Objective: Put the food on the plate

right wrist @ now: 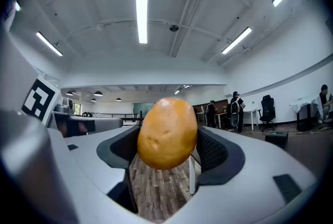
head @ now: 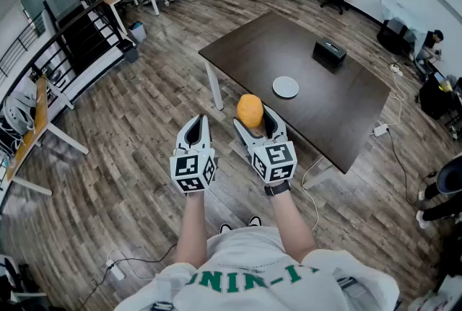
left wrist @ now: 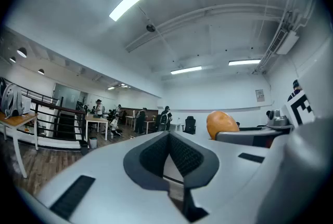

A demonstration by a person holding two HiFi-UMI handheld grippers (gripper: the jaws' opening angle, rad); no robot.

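Jaws of the right gripper (head: 256, 123) stand fairly wide apart, their ribbed pads pressing on the two flanks of a potato (right wrist: 167, 132). That is the food of the task, gripped across its middle with its rounded end poking out past the tips. Holding it at the broadest part probably stops the smooth skin from slipping while it is in the air. Just beside these jaws, to their left, the left gripper (left wrist: 168, 140) has its jaws shut together with nothing between them; it appears idle and clear of the load. Ahead of the right jaws and a little to their right, the white plate (head: 286, 87) lies empty on the dark worktop (head: 346, 107), well apart from the potato, with a black box (head: 329, 52) beyond it.
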